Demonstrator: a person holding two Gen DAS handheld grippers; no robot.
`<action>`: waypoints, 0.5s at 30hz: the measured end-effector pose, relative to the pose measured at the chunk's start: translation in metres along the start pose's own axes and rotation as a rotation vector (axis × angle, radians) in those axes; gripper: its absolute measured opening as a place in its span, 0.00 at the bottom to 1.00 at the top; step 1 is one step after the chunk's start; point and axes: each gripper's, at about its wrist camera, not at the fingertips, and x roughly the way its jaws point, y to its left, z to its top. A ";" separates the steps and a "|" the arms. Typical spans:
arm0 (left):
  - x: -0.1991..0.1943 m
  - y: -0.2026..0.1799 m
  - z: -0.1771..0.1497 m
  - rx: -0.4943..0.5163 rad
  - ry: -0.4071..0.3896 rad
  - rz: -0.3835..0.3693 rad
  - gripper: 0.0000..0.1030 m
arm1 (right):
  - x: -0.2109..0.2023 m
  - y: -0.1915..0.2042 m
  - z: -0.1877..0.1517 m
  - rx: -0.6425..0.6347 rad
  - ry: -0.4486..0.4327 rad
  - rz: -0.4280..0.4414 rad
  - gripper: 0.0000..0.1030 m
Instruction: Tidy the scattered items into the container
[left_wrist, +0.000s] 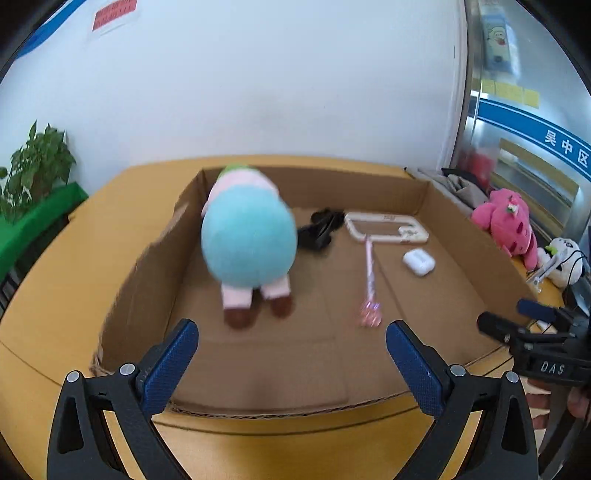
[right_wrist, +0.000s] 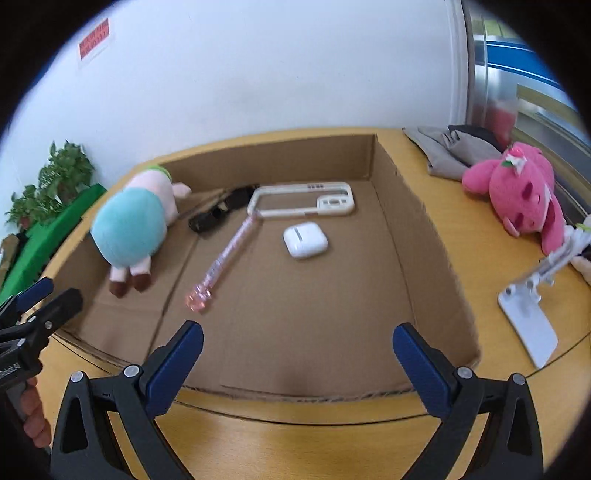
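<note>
Both wrist views look down, close, into the same cardboard box (left_wrist: 461, 236), left beside right.

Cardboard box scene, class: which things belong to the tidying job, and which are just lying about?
Job: box, blue plush, wand, earbud case, white frame, pink plush, phone stand.
Lying about: plant, grey cloth, red sign.

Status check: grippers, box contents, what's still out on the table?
Left gripper and right gripper open, empty. Blue plush, wand, earbud case in box. Pink plush, phone stand outside. Nothing blocking.
</note>
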 end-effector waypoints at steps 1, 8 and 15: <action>0.003 0.003 -0.007 0.011 0.011 0.008 1.00 | 0.000 0.004 -0.003 -0.023 -0.021 -0.022 1.00; 0.013 -0.010 -0.015 0.051 -0.068 0.054 1.00 | 0.003 0.019 -0.017 -0.042 -0.122 -0.040 1.00; 0.007 -0.007 -0.027 0.005 -0.174 0.052 1.00 | -0.001 0.019 -0.024 -0.053 -0.220 -0.034 1.00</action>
